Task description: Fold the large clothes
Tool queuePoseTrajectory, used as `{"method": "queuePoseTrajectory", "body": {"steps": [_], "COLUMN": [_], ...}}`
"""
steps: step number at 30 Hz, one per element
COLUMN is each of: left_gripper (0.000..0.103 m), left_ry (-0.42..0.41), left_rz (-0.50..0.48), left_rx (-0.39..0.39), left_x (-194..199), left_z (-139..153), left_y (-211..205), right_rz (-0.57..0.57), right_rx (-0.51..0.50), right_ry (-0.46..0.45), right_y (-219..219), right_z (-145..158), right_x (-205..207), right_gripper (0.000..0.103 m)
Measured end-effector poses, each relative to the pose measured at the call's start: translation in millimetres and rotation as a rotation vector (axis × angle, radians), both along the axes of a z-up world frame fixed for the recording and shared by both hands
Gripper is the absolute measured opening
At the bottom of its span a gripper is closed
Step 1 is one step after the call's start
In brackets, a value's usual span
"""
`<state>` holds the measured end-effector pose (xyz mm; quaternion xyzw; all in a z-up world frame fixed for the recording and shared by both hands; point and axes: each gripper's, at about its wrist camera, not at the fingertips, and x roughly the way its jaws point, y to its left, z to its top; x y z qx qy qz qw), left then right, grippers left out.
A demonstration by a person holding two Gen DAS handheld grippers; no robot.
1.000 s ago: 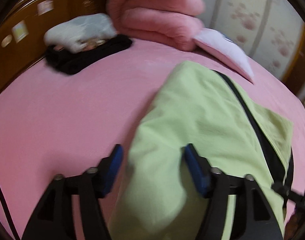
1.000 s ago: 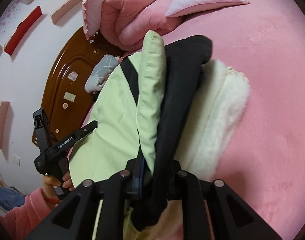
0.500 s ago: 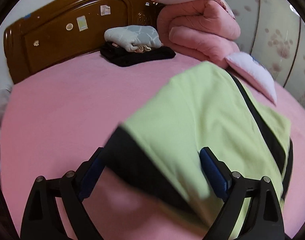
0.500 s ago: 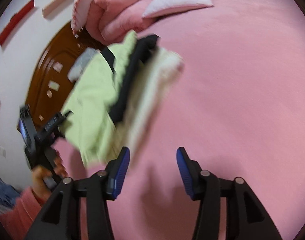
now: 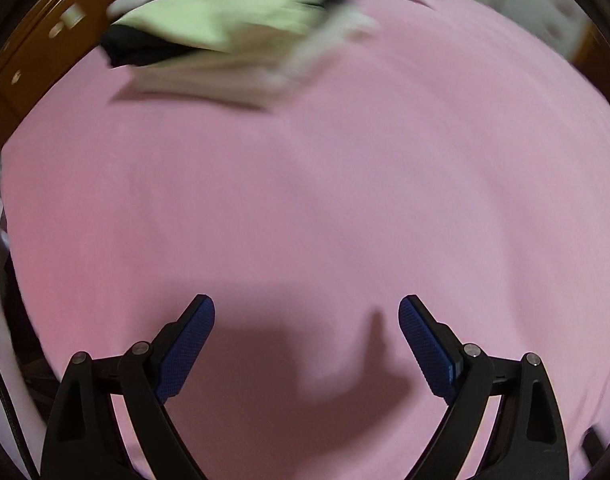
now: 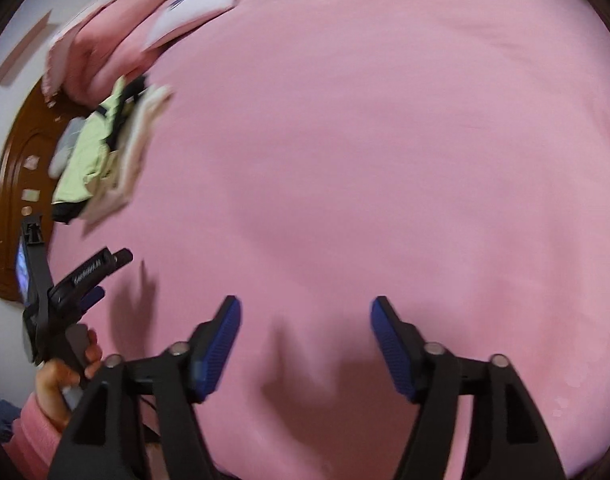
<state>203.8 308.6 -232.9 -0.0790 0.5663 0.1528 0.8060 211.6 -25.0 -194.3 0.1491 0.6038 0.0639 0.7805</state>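
Observation:
The folded light-green jacket [image 5: 225,20] with black trim and a cream lining lies far up the pink bed [image 5: 305,200], close to the wooden headboard, blurred in both views. In the right wrist view the jacket [image 6: 101,148] sits at the far left. My left gripper [image 5: 307,320] is open over bare pink sheet, nothing between its blue pads. My right gripper [image 6: 305,320] has its jaws opening, also with nothing between them. Low at the left of the right wrist view, a hand in a pink sleeve holds the left gripper [image 6: 65,288].
A rolled pink quilt [image 6: 97,56] and a pale pillow [image 6: 201,12] lie at the head of the bed. The brown wooden headboard [image 6: 13,184] curves along the left. A grey folded item [image 6: 65,144] sits behind the jacket.
Both grippers let go of the green jacket and pulled back from it toward the bed's near side. The right gripper went from shut on the jacket to wide apart. The jacket now lies far off.

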Motion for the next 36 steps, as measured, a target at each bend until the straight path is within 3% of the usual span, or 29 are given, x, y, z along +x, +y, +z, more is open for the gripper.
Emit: {"method": "queuePoseTrajectory", "body": {"steps": [1, 5, 8, 11, 16, 21, 25, 28, 31, 34, 36], "left_gripper": [0.092, 0.092, 0.092, 0.092, 0.092, 0.092, 0.092, 0.092, 0.092, 0.092, 0.092], "left_ry": [0.022, 0.094, 0.107, 0.085, 0.085, 0.065, 0.013, -0.043, -0.111, -0.174, -0.174], "left_rz": [-0.037, -0.220, -0.367, -0.438, -0.447, -0.390, -0.359, -0.330, -0.291, -0.283, -0.309], "left_rx": [-0.012, -0.179, -0.191, -0.182, -0.181, -0.122, -0.069, -0.085, -0.080, -0.079, -0.025], "left_x": [-13.1, -67.0, -102.2, -128.8, -153.3, -176.6, -177.2, -183.5, -191.0, -202.0, -205.9], "left_z": [1.4, 18.3, 51.4, 88.6, 135.9, 187.6, 234.1, 260.9, 277.8, 281.8, 276.6], "left_y": [-24.8, -113.6, -168.3, -202.5, -227.5, -231.4, -222.4, -218.1, -214.3, -214.2, -218.8], "right_rz": [0.012, 0.076, 0.085, -0.003, -0.138, -0.062, -0.019, 0.010, 0.011, -0.031, -0.043], "right_rx": [-0.050, -0.239, -0.311, -0.290, -0.199, -0.196, -0.074, -0.137, -0.182, -0.175, -0.190], "right_ry": [-0.015, -0.058, -0.027, -0.017, 0.007, 0.025, 0.010, -0.002, 0.047, 0.030, 0.019], "right_y": [-13.9, -66.0, -101.0, -133.0, -171.5, -172.8, -170.3, -161.4, -155.3, -151.5, -148.4], "right_z": [7.9, 39.3, 63.3, 83.3, 107.7, 136.1, 167.6, 184.0, 186.8, 188.4, 188.0], "right_x": [-12.9, -64.4, -99.9, -129.5, -167.1, -161.8, -159.8, -154.0, -149.7, -157.1, -165.0], "right_gripper": [0.086, 0.087, 0.088, 0.089, 0.090, 0.090, 0.090, 0.090, 0.091, 0.091, 0.091]}}
